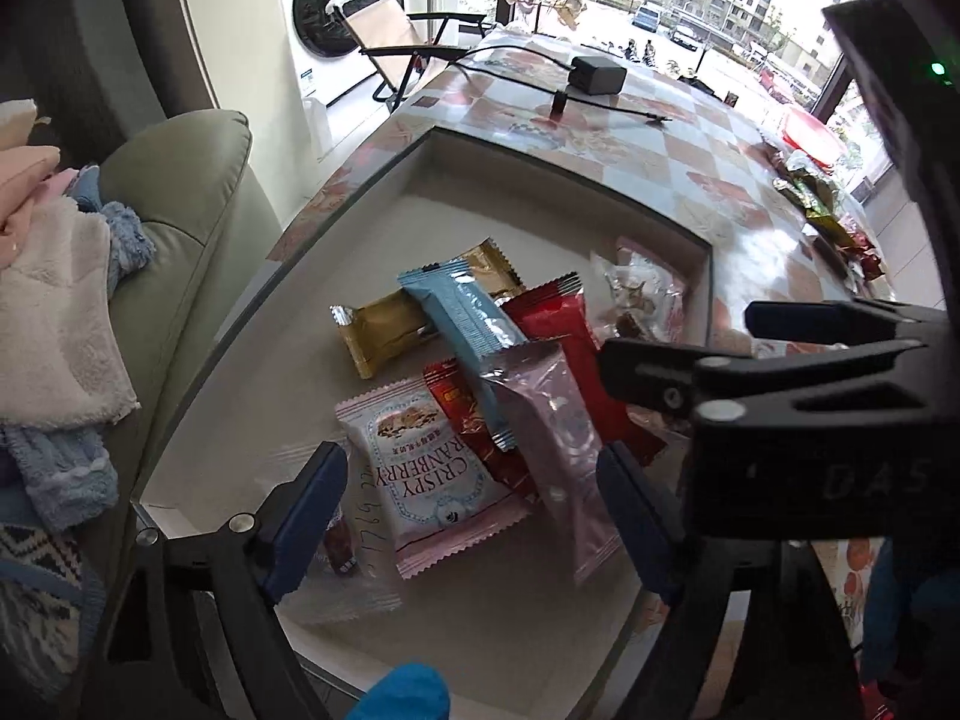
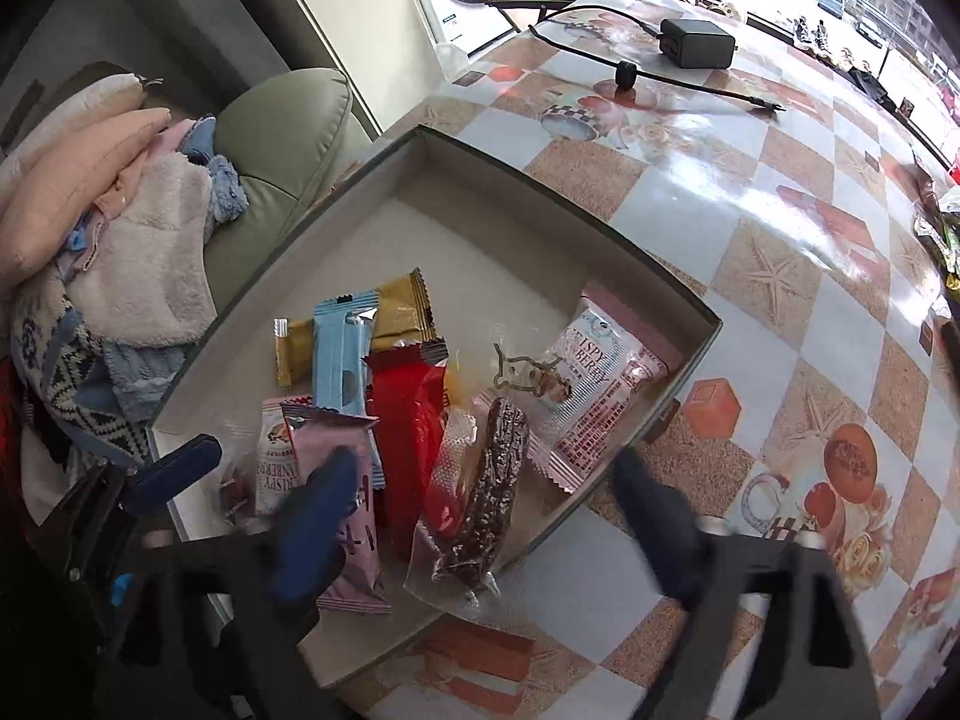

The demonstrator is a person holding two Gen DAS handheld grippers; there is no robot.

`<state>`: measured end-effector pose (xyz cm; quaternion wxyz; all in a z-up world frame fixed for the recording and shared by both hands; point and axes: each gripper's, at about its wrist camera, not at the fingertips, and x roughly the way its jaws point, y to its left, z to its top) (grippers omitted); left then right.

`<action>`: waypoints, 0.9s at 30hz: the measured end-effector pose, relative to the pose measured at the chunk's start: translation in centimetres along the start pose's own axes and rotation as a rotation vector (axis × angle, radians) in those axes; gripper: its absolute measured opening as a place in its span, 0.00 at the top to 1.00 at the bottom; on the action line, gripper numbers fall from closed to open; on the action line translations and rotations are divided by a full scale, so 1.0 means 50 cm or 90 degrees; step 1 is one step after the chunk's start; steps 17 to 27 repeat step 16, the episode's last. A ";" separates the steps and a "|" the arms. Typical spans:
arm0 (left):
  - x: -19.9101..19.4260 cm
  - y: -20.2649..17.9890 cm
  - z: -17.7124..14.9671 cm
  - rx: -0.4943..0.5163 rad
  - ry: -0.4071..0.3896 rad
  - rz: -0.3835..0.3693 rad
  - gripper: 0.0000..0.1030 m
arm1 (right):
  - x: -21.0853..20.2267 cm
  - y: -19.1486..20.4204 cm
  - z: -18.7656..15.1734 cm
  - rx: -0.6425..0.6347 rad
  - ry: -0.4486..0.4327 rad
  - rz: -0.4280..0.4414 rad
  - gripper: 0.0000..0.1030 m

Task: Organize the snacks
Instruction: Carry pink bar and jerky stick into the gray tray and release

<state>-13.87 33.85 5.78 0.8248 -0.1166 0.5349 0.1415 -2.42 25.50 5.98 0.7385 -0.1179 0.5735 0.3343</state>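
Two black grippers with blue pads hang over a shallow grey cardboard box point(image 2: 690, 306), both released and gripping nothing. The left gripper point(image 1: 474, 516) stands wide above a pink-and-white cranberry crisp packet point(image 1: 420, 480) and a pale pink foil wrapper point(image 1: 552, 438), its pads clear of both. The right gripper point(image 2: 480, 516) is spread over the near part of the box, above a clear bag holding a dark brown ridged bar point(image 2: 486, 492); contact with that bag cannot be confirmed.

Inside the box, the snacks lie in a loose overlapping pile: a gold wrapper point(image 1: 384, 330) at the far left, a light blue wrapper point(image 1: 468, 324) across it, and a red wrapper point(image 1: 558, 330) to the right. A second cranberry crisp packet point(image 2: 594, 396) lies apart near the right wall.

The box sits on a table with a glossy checked orange-and-white cloth point(image 2: 780, 276). Far across it rests a black power adapter with cable point(image 2: 696, 42). More loose wrappers point(image 1: 822, 210) lie at the far right edge. Left of the table, a green armchair point(image 2: 282, 126) carries heaped fabrics.
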 end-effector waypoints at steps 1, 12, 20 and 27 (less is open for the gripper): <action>0.006 0.002 0.000 -0.004 0.008 0.010 0.10 | -0.003 0.001 -0.002 -0.005 -0.003 -0.009 0.00; 0.019 0.043 -0.001 -0.071 0.034 -0.022 0.08 | -0.022 0.016 -0.013 -0.028 0.003 -0.019 0.00; 0.006 0.049 -0.003 -0.076 0.001 -0.013 0.08 | -0.028 0.018 -0.016 -0.028 -0.003 -0.014 0.00; 0.006 0.049 -0.003 -0.076 0.001 -0.013 0.08 | -0.028 0.018 -0.016 -0.028 -0.003 -0.014 0.00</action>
